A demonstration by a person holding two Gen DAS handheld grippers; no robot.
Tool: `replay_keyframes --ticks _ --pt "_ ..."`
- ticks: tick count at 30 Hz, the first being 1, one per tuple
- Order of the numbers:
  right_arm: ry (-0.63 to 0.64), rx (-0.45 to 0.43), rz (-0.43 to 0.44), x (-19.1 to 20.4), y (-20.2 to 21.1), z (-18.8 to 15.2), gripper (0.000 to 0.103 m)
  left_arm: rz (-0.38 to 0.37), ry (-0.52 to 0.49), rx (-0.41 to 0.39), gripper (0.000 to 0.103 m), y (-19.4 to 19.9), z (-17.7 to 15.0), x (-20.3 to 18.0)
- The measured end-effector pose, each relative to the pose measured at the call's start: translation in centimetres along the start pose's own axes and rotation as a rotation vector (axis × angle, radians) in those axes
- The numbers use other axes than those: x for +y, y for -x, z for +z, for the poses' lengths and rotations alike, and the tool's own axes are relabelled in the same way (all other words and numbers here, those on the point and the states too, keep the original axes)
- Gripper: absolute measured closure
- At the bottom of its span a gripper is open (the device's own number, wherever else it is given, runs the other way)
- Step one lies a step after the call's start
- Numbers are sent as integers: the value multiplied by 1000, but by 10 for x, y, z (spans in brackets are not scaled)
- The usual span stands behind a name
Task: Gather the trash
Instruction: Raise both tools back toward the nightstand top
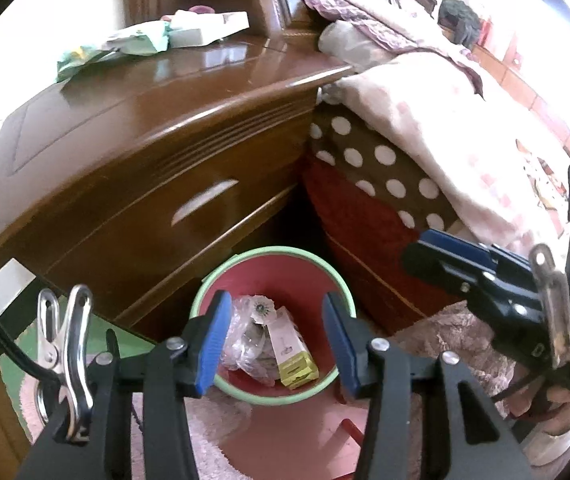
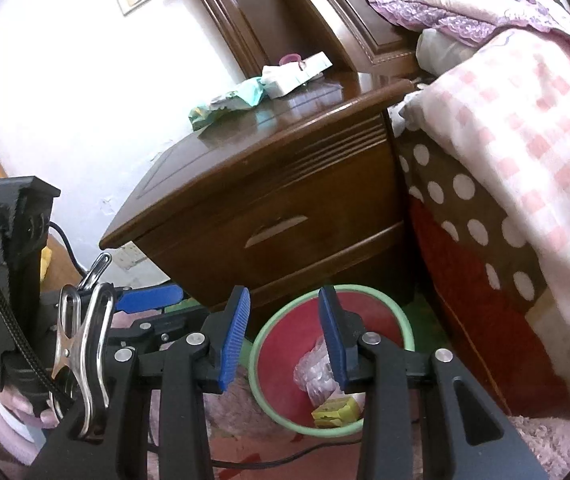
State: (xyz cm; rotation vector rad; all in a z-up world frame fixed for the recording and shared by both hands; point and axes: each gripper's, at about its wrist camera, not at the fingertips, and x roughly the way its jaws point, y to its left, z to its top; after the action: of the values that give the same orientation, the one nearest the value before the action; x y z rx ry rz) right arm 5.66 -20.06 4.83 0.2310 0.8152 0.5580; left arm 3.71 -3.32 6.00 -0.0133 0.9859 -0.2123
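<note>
I hold my left hand-held gripper (image 1: 277, 344) over a round red bin with a pale green rim (image 1: 205, 292). Its two blue pads (image 1: 213, 344) are spread apart and nothing is between them. My right hand-held gripper (image 2: 285, 334) hangs above the same bin, and its blue pads (image 2: 233, 340) are spread apart too, with nothing pinched.

The bin stands on the floor, right at the front bottom corner of a shiny brown wooden bedside cabinet (image 1: 125, 184), next to the bed. Inside the bin I see a crumpled clear plastic wrapper (image 1: 245, 340) and a small yellow and white cardboard box (image 1: 291, 356). They lie side by side at the bottom and they touch.

On top of the cabinet, near its back edge by the wall, more trash is lying. There is a crinkled green and white plastic bag (image 1: 113, 46). Just beside it, closer to the bed, sits a flat white cardboard box (image 1: 205, 28). A small pink round thing (image 1: 201, 9) peeks out behind the box, but I cannot tell what it is.

A bed with a pink and white checked blanket (image 2: 525, 140) is beside the cabinet. Under the blanket hangs a brown sheet with white dots (image 2: 465, 208). A fluffy pink rug (image 1: 437, 340) lies on the floor near the bin.
</note>
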Motion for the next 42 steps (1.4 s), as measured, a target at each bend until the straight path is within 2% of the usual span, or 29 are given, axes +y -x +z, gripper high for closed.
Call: replay_keyframes --ticks 15,23,30,34,42 --pt "86 -15 4 19 6 31 66 -2 52 -30 52 10 28 22" --pt "115 -29 -1 20 0 55 66 -10 105 -50 52 17 60 44" --pt "147 -44 9 25 -3 82 66 12 123 -106 52 31 88 61" --pt "170 -50 8 31 -6 97 66 41 116 -146 52 43 105 70" --pt "224 -54 9 50 -17 130 66 156 105 -214 52 60 144 96"
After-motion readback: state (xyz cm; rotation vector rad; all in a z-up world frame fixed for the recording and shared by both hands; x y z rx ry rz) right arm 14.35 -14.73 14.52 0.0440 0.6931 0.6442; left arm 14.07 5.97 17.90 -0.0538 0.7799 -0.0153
